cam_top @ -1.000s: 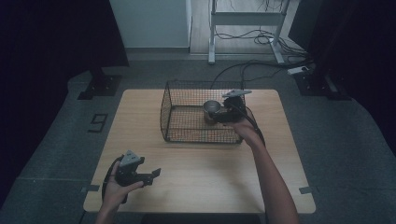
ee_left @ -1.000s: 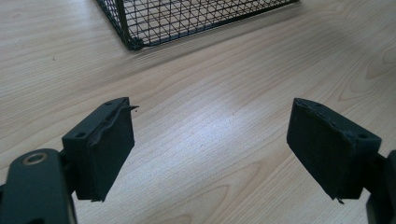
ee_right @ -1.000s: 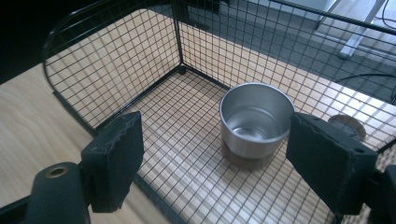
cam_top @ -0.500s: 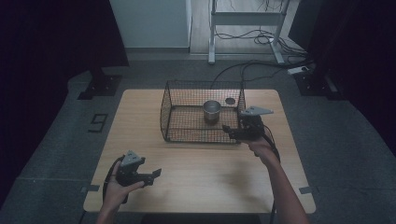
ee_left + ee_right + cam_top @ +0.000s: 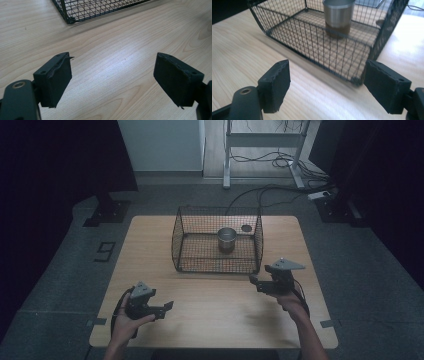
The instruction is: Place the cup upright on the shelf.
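Observation:
A black wire basket (image 5: 216,266) stands on the far middle of the wooden table (image 5: 150,245). A steel cup (image 5: 226,239) stands upright inside it. My right gripper (image 5: 254,283) hovers just in front of the basket's near right corner, jaws apart and empty. In the right gripper view the right gripper (image 5: 327,82) faces the basket (image 5: 312,42) and the cup (image 5: 338,15) behind the mesh. My left gripper (image 5: 168,307) rests low at the near left, open. In the left gripper view the left gripper (image 5: 112,75) has bare table between its pads, with the basket's corner (image 5: 87,10) beyond.
A small dark round thing (image 5: 246,228) lies by the basket's far right corner; I cannot tell whether it is inside or behind. Past the table there are a metal stand (image 5: 227,150) and cables (image 5: 260,190) on the floor.
My right gripper has come away from the cup in the basket, moving toward the near right and down in front of the basket. The cup stays standing. The left gripper has not moved.

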### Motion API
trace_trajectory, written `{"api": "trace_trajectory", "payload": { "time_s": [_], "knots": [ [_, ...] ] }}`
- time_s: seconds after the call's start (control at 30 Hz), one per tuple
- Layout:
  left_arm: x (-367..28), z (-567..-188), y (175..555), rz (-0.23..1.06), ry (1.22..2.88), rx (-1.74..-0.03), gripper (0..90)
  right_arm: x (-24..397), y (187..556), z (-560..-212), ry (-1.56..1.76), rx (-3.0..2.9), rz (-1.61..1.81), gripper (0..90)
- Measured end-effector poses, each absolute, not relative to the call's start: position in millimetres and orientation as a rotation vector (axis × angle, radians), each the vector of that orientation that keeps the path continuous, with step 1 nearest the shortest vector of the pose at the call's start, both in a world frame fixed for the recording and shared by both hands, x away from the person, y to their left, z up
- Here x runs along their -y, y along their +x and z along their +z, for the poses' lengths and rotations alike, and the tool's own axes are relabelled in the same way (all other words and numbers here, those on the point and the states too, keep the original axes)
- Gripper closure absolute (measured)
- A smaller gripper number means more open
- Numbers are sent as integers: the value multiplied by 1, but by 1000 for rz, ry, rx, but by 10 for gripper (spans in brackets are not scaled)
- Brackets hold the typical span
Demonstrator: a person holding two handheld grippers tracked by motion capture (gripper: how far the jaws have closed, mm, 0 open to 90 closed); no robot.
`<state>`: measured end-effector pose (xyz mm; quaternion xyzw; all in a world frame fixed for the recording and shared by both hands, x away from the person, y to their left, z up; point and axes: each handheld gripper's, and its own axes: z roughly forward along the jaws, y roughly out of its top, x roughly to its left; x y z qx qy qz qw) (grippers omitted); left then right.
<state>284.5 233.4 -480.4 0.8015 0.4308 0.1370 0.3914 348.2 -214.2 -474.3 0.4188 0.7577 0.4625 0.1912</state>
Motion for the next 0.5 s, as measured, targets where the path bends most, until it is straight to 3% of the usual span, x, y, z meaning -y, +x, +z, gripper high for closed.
{"api": "trace_trajectory", "payload": {
  "time_s": [0.5],
  "knots": [
    [-230, -485, 286, 344, 2051, -1101, 153, 219, 342, -490, 1192, -2118, 1285, 187]
  ]
}}
